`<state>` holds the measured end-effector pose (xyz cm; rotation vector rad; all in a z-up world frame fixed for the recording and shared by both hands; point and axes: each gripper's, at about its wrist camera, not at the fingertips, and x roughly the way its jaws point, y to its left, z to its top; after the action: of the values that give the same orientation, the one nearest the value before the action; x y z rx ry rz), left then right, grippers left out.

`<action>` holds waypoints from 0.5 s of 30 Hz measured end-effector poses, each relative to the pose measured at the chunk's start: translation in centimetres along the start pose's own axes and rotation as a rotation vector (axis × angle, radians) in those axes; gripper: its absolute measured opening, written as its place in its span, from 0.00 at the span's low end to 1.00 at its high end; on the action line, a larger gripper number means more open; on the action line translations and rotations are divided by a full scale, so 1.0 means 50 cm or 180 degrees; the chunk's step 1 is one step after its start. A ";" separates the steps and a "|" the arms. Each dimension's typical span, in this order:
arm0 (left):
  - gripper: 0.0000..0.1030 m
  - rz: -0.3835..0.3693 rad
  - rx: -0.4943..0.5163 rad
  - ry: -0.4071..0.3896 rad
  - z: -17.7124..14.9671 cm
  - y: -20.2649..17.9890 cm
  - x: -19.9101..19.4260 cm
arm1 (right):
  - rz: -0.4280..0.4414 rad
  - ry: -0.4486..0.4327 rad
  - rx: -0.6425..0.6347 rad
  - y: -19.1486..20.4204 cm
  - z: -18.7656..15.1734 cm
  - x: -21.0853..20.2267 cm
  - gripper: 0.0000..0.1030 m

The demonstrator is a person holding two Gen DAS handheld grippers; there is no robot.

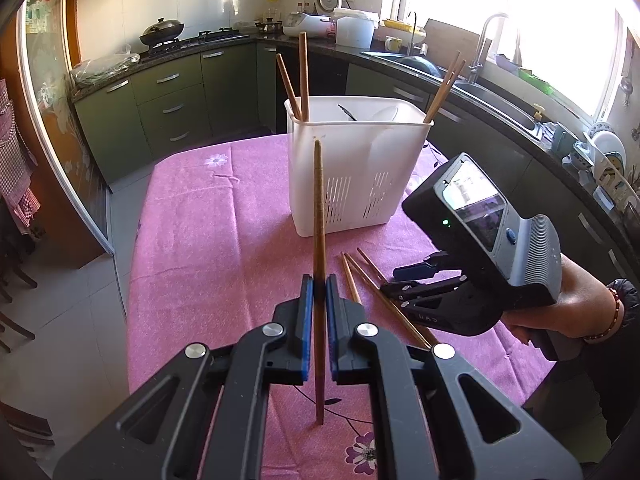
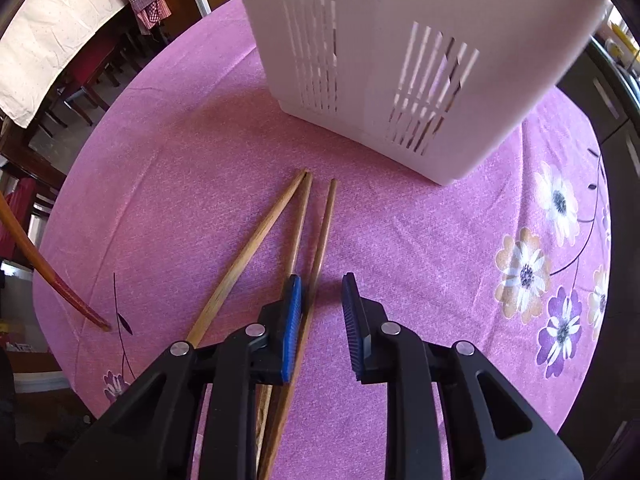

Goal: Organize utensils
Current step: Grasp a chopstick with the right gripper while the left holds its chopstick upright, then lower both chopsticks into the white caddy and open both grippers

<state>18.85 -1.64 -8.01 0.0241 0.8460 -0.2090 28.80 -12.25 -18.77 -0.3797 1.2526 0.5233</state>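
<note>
My left gripper (image 1: 319, 284) is shut on a dark wooden chopstick (image 1: 319, 208), held nearly upright with its lower tip close to the pink tablecloth (image 1: 200, 240). Behind it stands a white slotted utensil basket (image 1: 360, 184) with chopsticks (image 1: 304, 76) leaning at its left and right corners. In the right wrist view three loose chopsticks (image 2: 256, 240) lie on the cloth in front of the basket (image 2: 380, 60). My right gripper (image 2: 322, 280) points down over them with its jaws apart. The rightmost chopstick (image 2: 326, 220) runs between them beside the left pad (image 2: 294, 308); the right pad stands clear of it.
A person's hand (image 1: 560, 312) with a bead bracelet holds the right gripper (image 1: 394, 282). Dark green kitchen cabinets (image 1: 172, 96), a stove and a sink (image 1: 500, 100) ring the table. Chairs (image 2: 88, 76) stand at the table's far side. The held chopstick (image 2: 48, 276) crosses the right view's left edge.
</note>
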 end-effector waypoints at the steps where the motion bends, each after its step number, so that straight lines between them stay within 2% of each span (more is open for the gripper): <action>1: 0.06 -0.0005 0.0000 0.0000 -0.001 0.000 0.000 | 0.0016 0.0007 -0.0020 0.008 0.005 0.001 0.09; 4: 0.06 -0.0001 0.0013 0.0002 -0.005 -0.002 0.000 | -0.0065 -0.0031 -0.0077 0.024 0.008 0.002 0.06; 7: 0.06 -0.0001 0.0013 -0.0008 -0.005 -0.001 -0.004 | -0.0011 -0.0182 0.0006 0.023 0.006 -0.023 0.06; 11: 0.06 0.0017 0.0022 -0.0048 -0.002 -0.001 -0.017 | 0.0084 -0.0602 0.0160 -0.007 -0.015 -0.124 0.06; 15: 0.06 0.0052 0.0048 -0.0124 -0.001 -0.007 -0.035 | 0.0097 -0.1042 0.0247 -0.035 -0.067 -0.239 0.06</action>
<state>17.60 -1.66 -6.73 0.0410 0.8051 -0.2000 24.48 -17.47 -8.21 -0.1998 0.9601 0.5371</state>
